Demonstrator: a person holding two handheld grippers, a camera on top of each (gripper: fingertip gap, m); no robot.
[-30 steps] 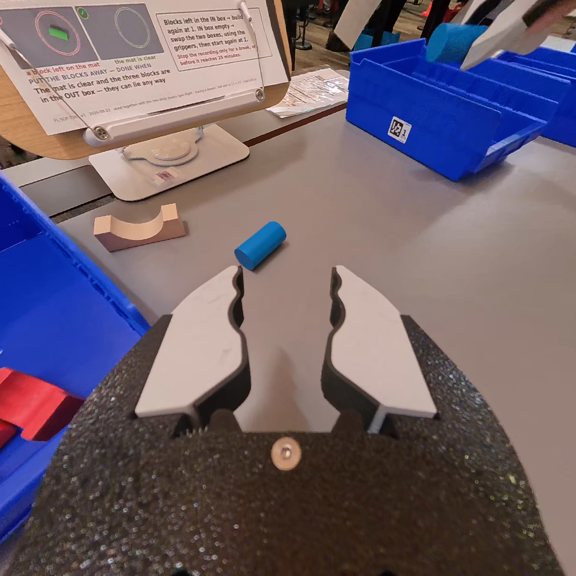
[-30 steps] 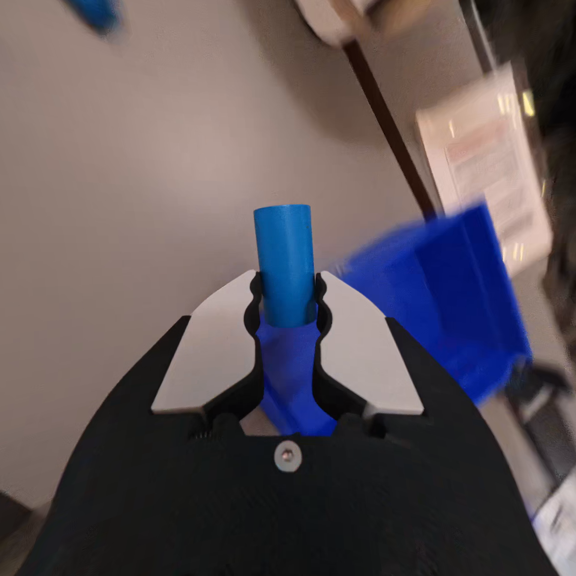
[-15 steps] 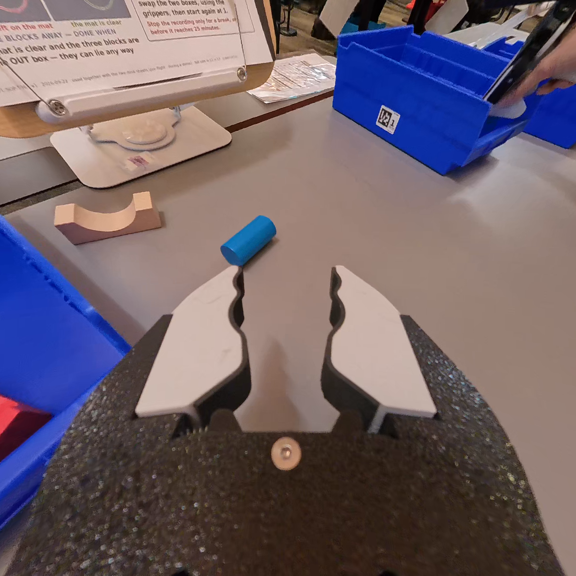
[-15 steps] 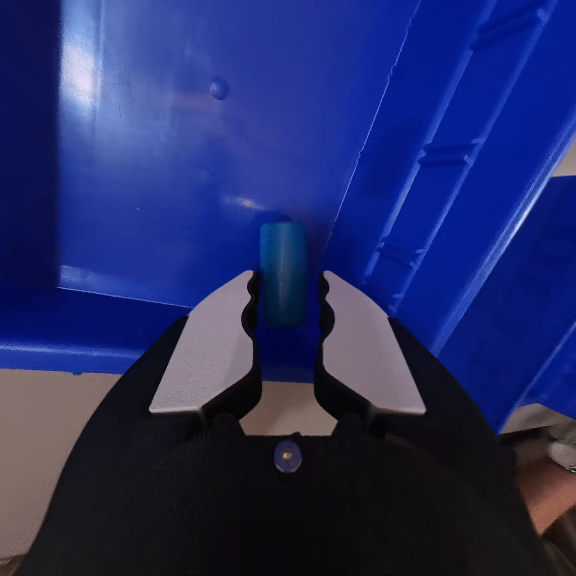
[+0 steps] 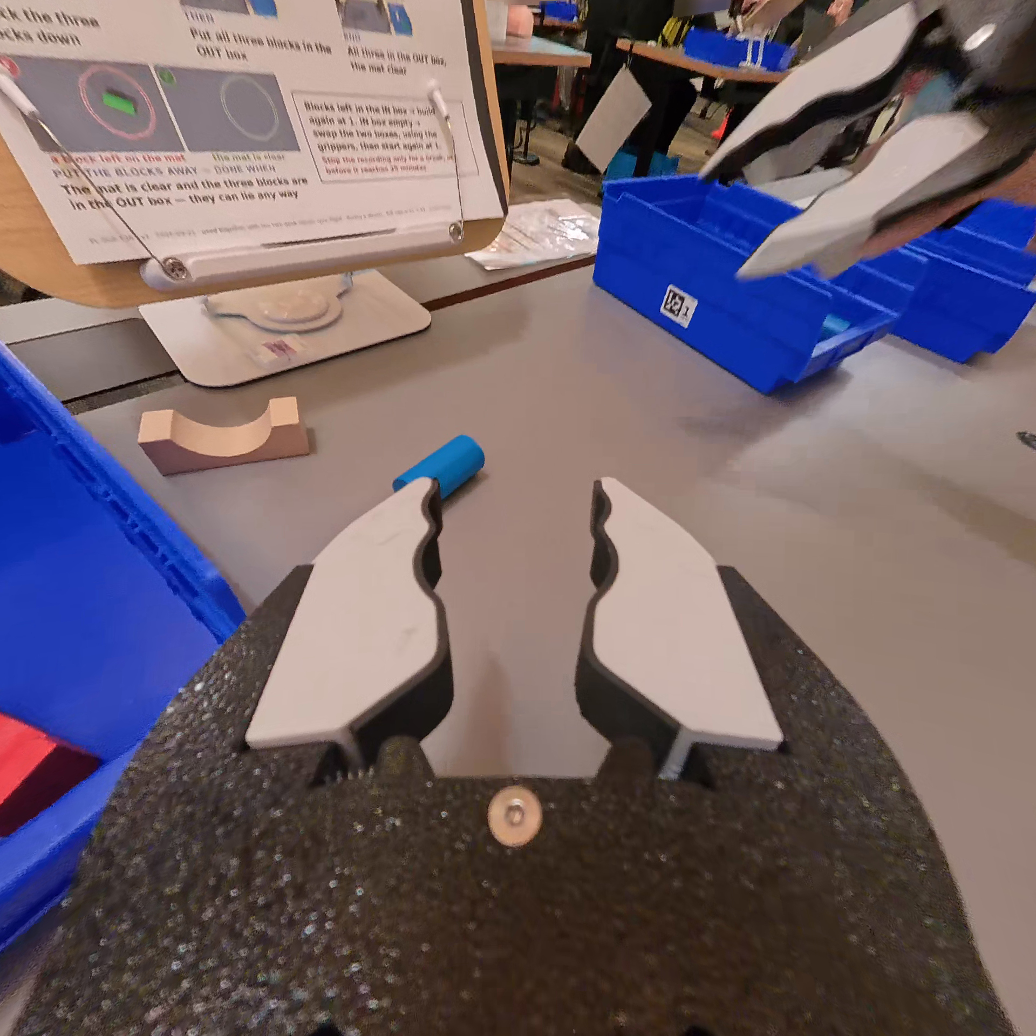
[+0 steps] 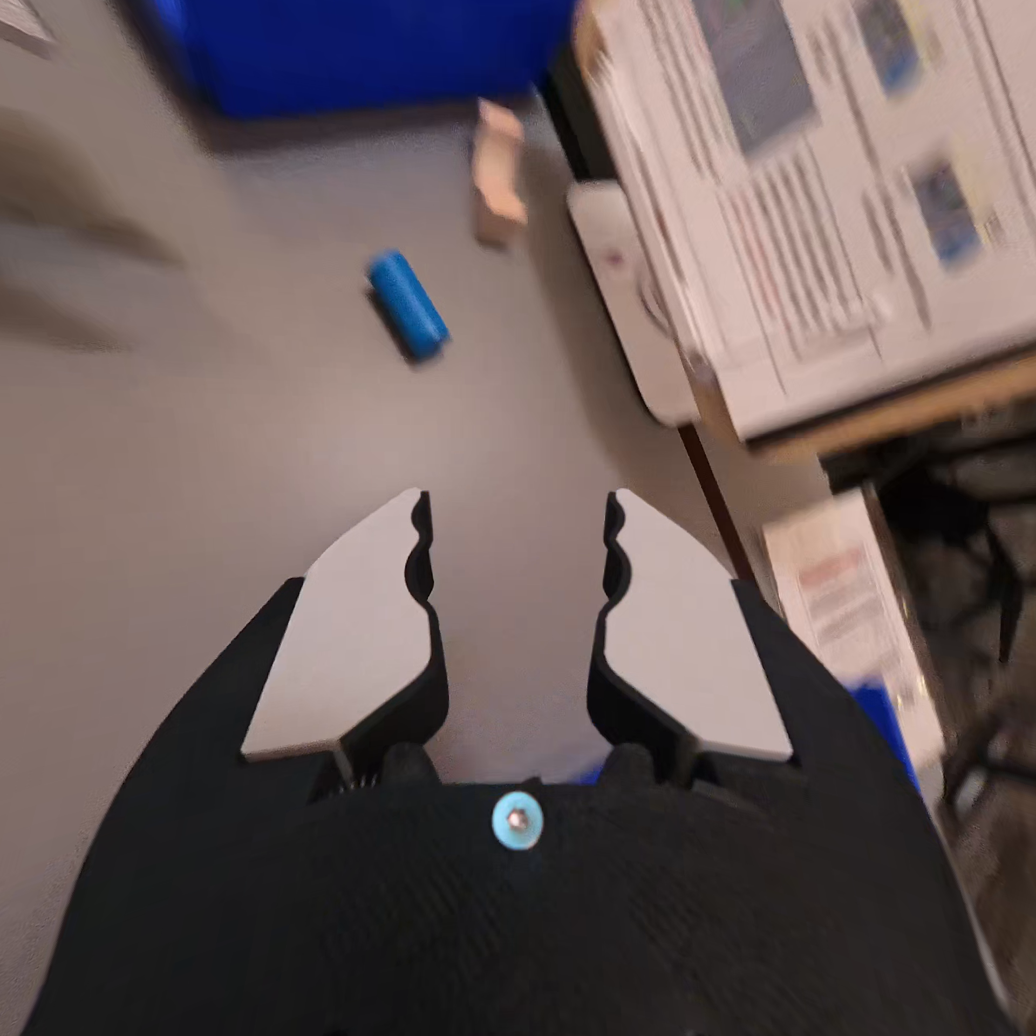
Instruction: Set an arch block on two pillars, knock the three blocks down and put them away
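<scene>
My left gripper (image 5: 514,493) is open and empty, low over the grey table (image 5: 729,560). A blue cylinder (image 5: 448,464) lies on its side just beyond my left fingertip; I cannot tell if it touches. A tan arch block (image 5: 224,437) lies farther left. My right gripper (image 6: 518,499) is open and empty, above the table; it also shows in the left wrist view (image 5: 829,190) over a blue bin (image 5: 729,291). In that bin's open front a light blue piece (image 5: 841,325) shows. The right wrist view is blurred and shows the blue cylinder (image 6: 408,305) and the tan block (image 6: 499,179) ahead.
A second blue bin (image 5: 84,560) with a red block (image 5: 28,768) stands at the left. An instruction sheet on a stand (image 5: 252,140) is at the back. Another blue bin (image 5: 970,303) is at the far right. The blue cylinder (image 6: 408,305) sits 15 cm or so from the ends of my left fingers. My left wrist view (image 5: 461,453) looks at it from another angle.
My right gripper carried a blue cylinder into the right bin, opened and let it go, then swung out over the table. My left gripper stayed open and shifted slightly.
</scene>
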